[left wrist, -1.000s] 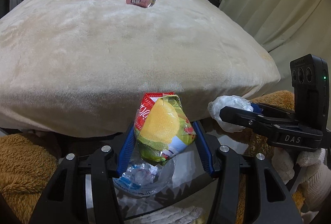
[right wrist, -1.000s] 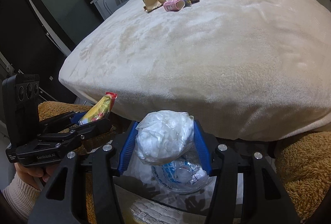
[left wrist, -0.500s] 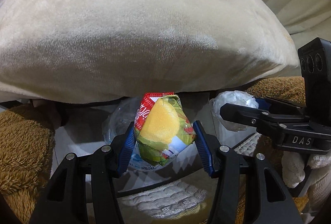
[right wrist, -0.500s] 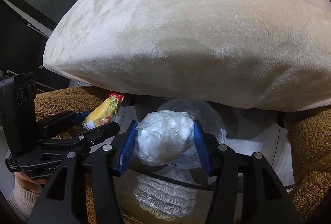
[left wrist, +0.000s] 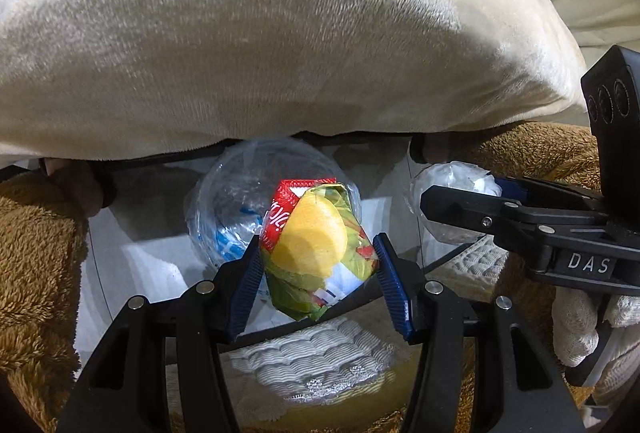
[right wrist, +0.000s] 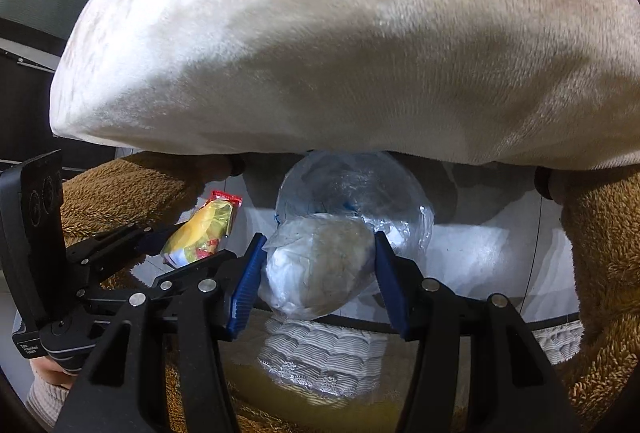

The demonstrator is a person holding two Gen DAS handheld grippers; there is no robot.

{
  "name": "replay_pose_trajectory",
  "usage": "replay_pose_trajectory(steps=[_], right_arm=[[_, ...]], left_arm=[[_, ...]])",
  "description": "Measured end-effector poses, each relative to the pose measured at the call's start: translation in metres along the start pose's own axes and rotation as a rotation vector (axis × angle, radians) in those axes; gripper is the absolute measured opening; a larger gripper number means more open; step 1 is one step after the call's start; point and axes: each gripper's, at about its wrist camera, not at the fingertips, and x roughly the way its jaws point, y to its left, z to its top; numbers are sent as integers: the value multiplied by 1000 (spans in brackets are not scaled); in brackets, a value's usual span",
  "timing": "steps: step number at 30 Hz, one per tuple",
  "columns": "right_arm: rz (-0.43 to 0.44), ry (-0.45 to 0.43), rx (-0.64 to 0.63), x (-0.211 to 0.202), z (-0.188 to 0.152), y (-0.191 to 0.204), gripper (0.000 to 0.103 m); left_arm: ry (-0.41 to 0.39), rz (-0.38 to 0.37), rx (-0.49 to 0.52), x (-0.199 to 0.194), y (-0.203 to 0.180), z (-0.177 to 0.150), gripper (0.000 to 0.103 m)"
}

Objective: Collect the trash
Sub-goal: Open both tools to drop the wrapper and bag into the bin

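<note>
both grippers, left (left wrist: 318, 265) clamping a snack wrapper (left wrist: 316, 249) and right (right wrist: 316, 273) a plastic wad (right wrist: 316, 269), hang over our bin (right wrist: 480, 257) holding 1 bottle (right wrist: 352, 185), drop pending.

Red, yellow and green wrapper (left wrist: 316, 249), white bag (right wrist: 318, 269), clear blue-labelled bottle (left wrist: 236, 209), cream blanket (left wrist: 280, 33).

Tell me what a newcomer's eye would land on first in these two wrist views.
First, the bright yellow-and-green snack wrapper pinched in the left gripper, and the crumpled white plastic wad clamped in the right gripper. Both hang over a bin holding a crushed clear bottle, while a cream plush blanket fills the upper half of each view.
</note>
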Motion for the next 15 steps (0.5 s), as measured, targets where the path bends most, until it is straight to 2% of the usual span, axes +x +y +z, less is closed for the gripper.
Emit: replay_pose_trajectory(steps=[11, 13, 14, 15], right_arm=[[14, 26, 36, 3, 1, -5, 55], [44, 17, 49, 0, 3, -7, 58], [50, 0, 47, -3, 4, -7, 61], [43, -16, 41, -5, 4, -6, 66]], left_arm=[[79, 12, -20, 14, 1, -2, 54], [80, 8, -32, 14, 3, -2, 54], [82, 13, -37, 14, 4, -1, 56], [83, 13, -43, 13, 4, 0, 64]])
